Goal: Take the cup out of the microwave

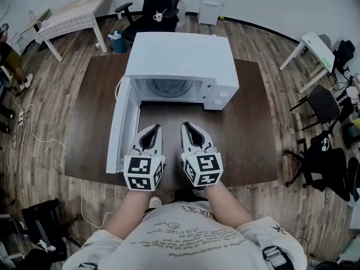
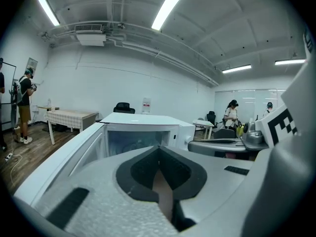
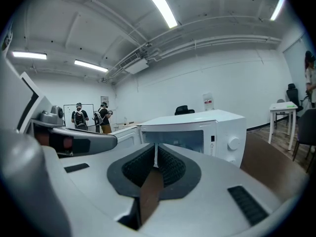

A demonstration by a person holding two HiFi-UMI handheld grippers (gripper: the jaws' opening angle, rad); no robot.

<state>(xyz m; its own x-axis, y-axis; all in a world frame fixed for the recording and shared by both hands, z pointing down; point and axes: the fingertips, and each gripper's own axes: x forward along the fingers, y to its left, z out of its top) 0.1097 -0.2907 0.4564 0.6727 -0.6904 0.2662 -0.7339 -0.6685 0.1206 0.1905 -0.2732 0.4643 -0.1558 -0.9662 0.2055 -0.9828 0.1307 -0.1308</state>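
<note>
While the door (image 1: 120,125) hangs open just left of my left claw (image 1: 153,128), it and my right claw (image 1: 189,127) are clenched and empty, with the microwave (image 1: 180,55) cavity dead ahead. Can't make out the cup inside. Likely light, rigid, slick, breakable, so I'd pinch the rim wall or the handle.

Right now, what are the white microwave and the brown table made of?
Microwave: probably painted sheet metal, maybe partly plastic. Its top is smooth, even white with a soft sheen and crisp edges.
Table: probably wood or wood-look laminate. It is flat, dark brown and matte, with no clear grain showing, so I can't tell which.
</note>
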